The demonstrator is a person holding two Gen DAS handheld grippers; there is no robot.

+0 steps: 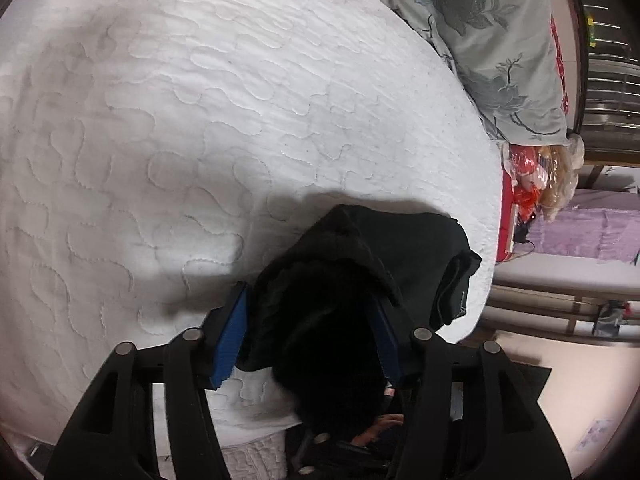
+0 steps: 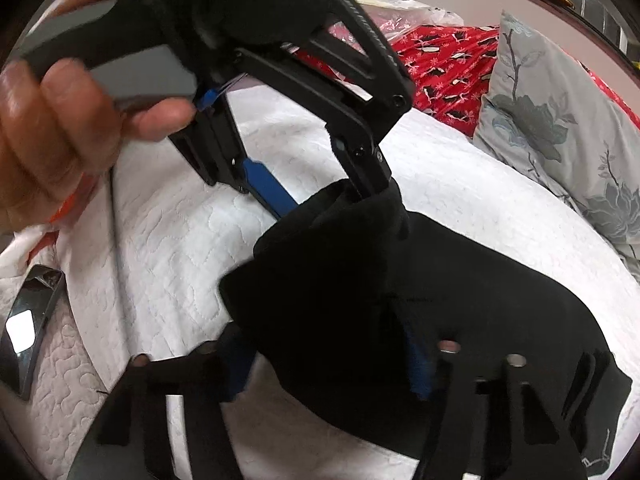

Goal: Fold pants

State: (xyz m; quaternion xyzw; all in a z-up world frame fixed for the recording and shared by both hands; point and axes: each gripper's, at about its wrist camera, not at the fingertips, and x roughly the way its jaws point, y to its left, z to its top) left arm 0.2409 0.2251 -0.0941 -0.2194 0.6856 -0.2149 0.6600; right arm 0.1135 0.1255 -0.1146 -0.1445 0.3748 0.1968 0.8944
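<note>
Black pants (image 1: 360, 248) lie bunched near the edge of a white quilted bed (image 1: 200, 120). My left gripper (image 1: 308, 300) has its blue pads closed on a thick fold of them. From the right wrist, the pants (image 2: 480, 280) spread dark across the quilt (image 2: 180, 240). There the left gripper (image 2: 340, 200) comes down from above, held by a hand (image 2: 48, 132), and lifts a peak of the cloth. My right gripper (image 2: 324, 340) sits lower, its blue pads pressed on the near part of the pants. Cloth drapes over its right pad.
A grey floral pillow (image 1: 500, 40) (image 2: 540, 120) lies at the head of the bed, with red patterned fabric (image 2: 448, 64) behind it. A dark shiny object (image 2: 28, 320) rests at the bed's left edge. Plastic-wrapped items (image 1: 536, 184) and lavender cloth (image 1: 592, 232) sit beyond the bed.
</note>
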